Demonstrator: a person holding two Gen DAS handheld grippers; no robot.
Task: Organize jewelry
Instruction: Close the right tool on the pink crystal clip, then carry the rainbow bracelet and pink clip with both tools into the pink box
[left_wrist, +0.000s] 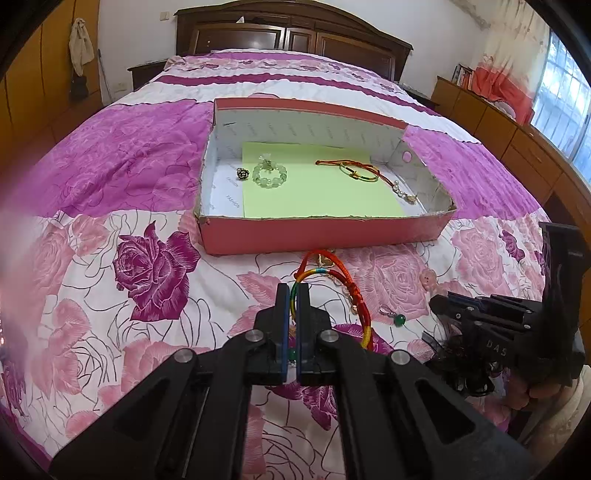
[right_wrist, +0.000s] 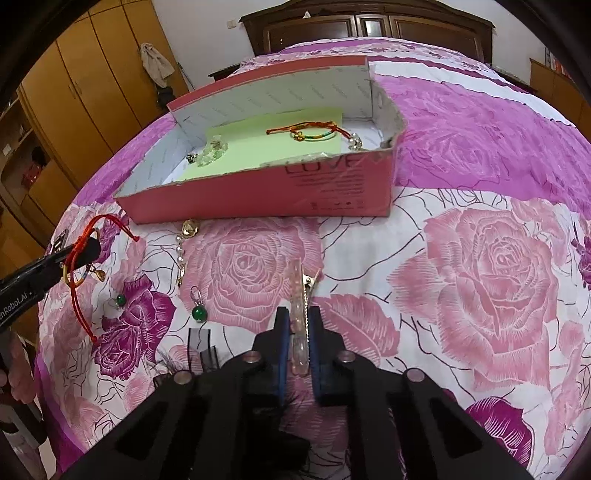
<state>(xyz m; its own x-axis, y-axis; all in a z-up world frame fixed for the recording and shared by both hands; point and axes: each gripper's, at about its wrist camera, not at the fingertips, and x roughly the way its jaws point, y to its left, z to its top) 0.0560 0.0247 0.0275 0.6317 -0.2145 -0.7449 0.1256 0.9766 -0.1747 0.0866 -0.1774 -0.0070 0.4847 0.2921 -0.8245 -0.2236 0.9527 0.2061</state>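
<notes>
The left hand-held gripper (left_wrist: 292, 295) is pinching a rainbow cord bracelet (left_wrist: 332, 275) between its blue pads, with the red loop and tail hanging free just above the bedspread (left_wrist: 155, 266). The cord looks very light and limp, so it will sag and swing; holding it at the woven band, as now, seems the safest place, since the thin red tail could slip out or snag on the box wall.

The right hand-held gripper (right_wrist: 298, 314) is pressed together on a pink hair clip (right_wrist: 297, 295), which runs lengthwise between the pads and sticks out ahead of the tips. The clip looks stiff and smooth, with a metal jaw underneath, so it may twist or slide if squeezed off-centre; a hold across its middle should keep it straight.

The red box (left_wrist: 325, 230) sits on the bed ahead of both grippers, open at the top, with a green paper (left_wrist: 317, 192) on its floor. In it already lie a pale bead bracelet (left_wrist: 269, 173), a small dark flower ring (left_wrist: 242, 173), another coloured cord bracelet (left_wrist: 360, 170) and a pearl piece (left_wrist: 406, 192) near the right wall.

On the bedspread remain a pearl chain with a gold charm (right_wrist: 184, 243) and two green bead earrings (right_wrist: 198, 310) (right_wrist: 119, 299). These are tiny and likely to roll; the wire hooks look like the best place to pinch
</notes>
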